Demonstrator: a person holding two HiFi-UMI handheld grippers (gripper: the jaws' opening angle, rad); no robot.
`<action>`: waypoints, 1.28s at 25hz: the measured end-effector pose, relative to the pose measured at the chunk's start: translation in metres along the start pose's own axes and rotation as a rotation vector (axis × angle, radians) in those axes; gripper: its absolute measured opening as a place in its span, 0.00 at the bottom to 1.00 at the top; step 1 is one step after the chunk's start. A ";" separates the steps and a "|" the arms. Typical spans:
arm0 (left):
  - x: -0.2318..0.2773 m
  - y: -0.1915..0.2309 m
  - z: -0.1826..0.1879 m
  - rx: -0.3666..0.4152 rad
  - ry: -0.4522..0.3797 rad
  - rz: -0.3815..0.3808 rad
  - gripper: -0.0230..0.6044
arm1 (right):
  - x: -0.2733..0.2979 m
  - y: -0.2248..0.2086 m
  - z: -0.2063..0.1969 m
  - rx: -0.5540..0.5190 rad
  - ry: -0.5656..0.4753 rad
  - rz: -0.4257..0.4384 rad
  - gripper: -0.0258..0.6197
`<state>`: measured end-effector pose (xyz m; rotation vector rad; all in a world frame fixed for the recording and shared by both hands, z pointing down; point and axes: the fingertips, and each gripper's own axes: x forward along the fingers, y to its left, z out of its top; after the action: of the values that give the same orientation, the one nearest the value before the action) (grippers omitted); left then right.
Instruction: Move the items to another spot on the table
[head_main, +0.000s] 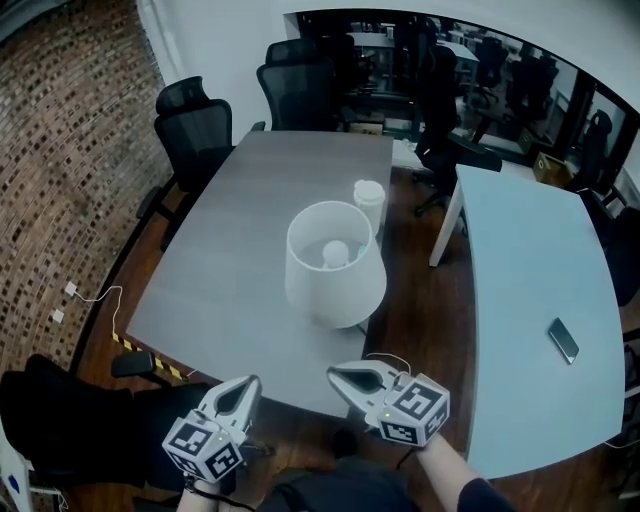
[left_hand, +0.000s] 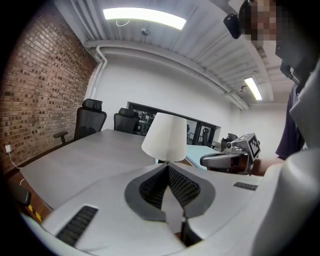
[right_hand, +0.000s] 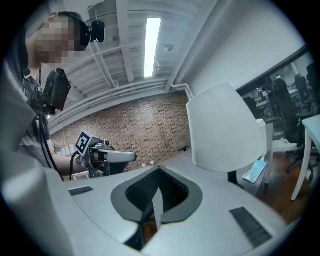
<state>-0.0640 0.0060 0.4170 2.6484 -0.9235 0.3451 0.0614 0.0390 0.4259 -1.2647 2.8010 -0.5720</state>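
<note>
A table lamp with a white shade (head_main: 335, 265) stands near the front of the grey table (head_main: 240, 250), its bulb showing inside. A white lidded cup (head_main: 369, 203) stands just behind it. My left gripper (head_main: 250, 384) and right gripper (head_main: 333, 378) hover before the table's near edge, both shut with nothing in them. In the left gripper view the lamp shade (left_hand: 166, 137) rises ahead beyond the shut jaws, and the right gripper (left_hand: 210, 160) shows to the right. In the right gripper view the shade (right_hand: 225, 130) is close on the right and the left gripper (right_hand: 130, 157) on the left.
Black office chairs (head_main: 195, 125) stand at the far and left sides of the table. A pale blue table (head_main: 530, 280) on the right carries a phone (head_main: 563, 340). A brick wall (head_main: 70, 150) runs along the left, with a cable and sockets on the floor.
</note>
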 end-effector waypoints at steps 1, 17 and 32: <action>0.004 0.003 0.001 -0.001 0.006 -0.005 0.05 | 0.002 -0.004 0.000 0.000 0.006 -0.007 0.04; 0.082 0.039 0.024 0.035 0.050 -0.266 0.05 | 0.012 -0.030 0.029 -0.041 -0.080 -0.233 0.14; 0.118 0.051 -0.002 0.037 0.147 -0.319 0.05 | -0.042 -0.084 0.004 -0.026 -0.067 -0.540 0.60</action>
<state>-0.0065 -0.0969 0.4683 2.7018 -0.4444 0.4725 0.1510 0.0179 0.4447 -2.0153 2.4049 -0.4867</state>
